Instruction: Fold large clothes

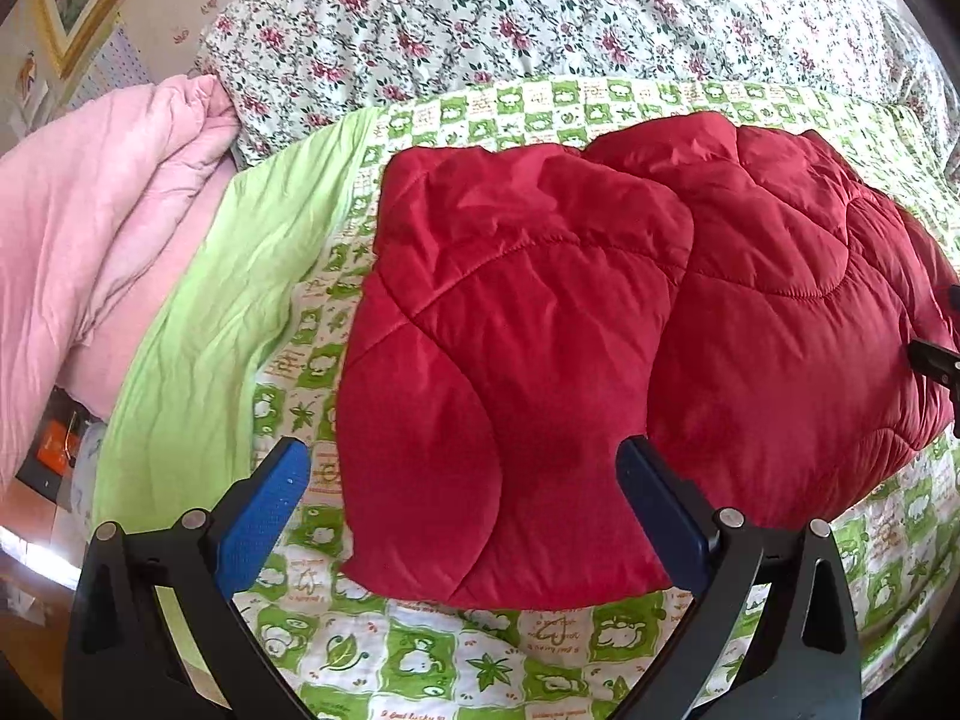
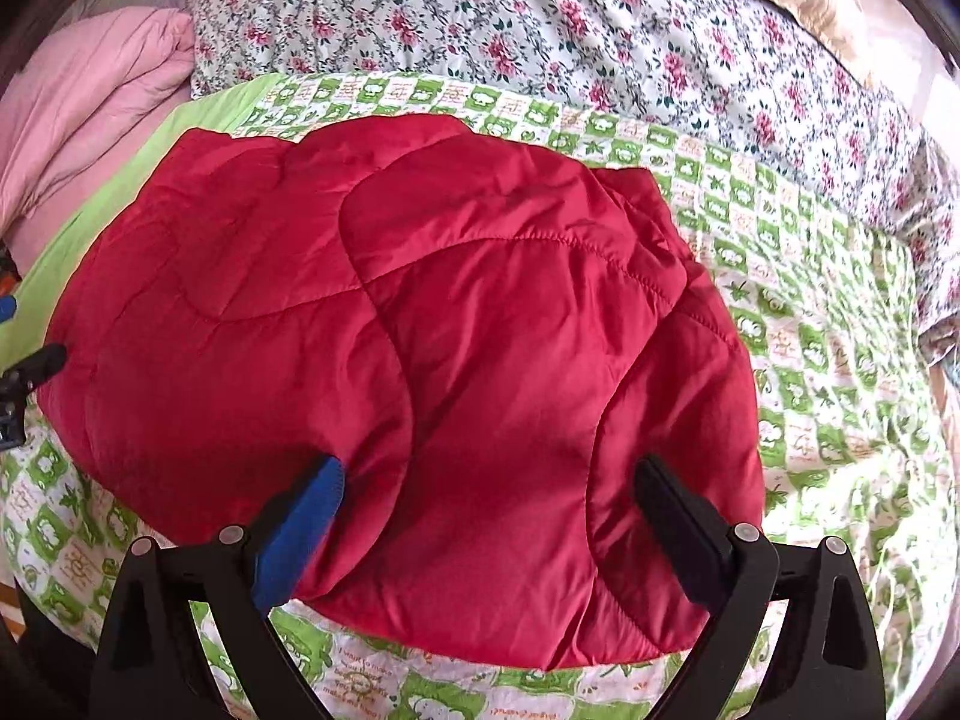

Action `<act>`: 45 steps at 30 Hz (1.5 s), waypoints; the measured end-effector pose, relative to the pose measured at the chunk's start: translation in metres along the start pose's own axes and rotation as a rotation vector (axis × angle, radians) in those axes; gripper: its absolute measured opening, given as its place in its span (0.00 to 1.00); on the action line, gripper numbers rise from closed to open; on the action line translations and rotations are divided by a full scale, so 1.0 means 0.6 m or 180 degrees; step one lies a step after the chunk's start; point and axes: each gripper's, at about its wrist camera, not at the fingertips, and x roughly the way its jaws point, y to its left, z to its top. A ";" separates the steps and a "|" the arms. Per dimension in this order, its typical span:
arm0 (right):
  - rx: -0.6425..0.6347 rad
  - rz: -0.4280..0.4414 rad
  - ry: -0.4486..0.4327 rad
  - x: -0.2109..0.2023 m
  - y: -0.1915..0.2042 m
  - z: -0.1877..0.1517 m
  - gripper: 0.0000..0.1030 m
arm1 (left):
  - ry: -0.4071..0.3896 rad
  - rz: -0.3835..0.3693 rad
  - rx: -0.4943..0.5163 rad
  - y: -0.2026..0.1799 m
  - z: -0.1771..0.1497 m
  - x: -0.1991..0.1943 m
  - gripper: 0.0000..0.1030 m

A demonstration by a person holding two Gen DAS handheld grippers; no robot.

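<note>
Both grippers are hovering low over the bed, pointing forward across a red quilted jacket (image 1: 576,324) that is lying folded on a green-and-white patterned sheet (image 1: 420,660). The left gripper (image 1: 465,516) is spreading its jaws wide over the jacket's near left edge, gripping nothing. The right gripper (image 2: 489,531) is likewise gaping over the near hem, empty. Small printed lettering on the sheet is showing, too blurred to read.
</note>
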 end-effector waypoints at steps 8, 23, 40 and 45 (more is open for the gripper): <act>-0.0061 -0.0004 -0.0080 -0.026 0.010 -0.002 0.94 | -0.0069 0.0027 -0.0062 0.014 -0.005 -0.022 1.00; -0.0167 0.0039 -0.0188 -0.077 0.031 -0.021 0.95 | -0.0246 0.0022 -0.0103 0.035 -0.026 -0.082 1.00; -0.0428 0.0146 -0.0204 -0.147 0.078 -0.059 0.96 | -0.0176 -0.0032 -0.0007 0.030 -0.061 -0.120 1.00; -0.0493 0.0119 -0.0237 -0.163 0.083 -0.069 0.96 | -0.0169 -0.0006 0.0010 0.030 -0.066 -0.128 1.00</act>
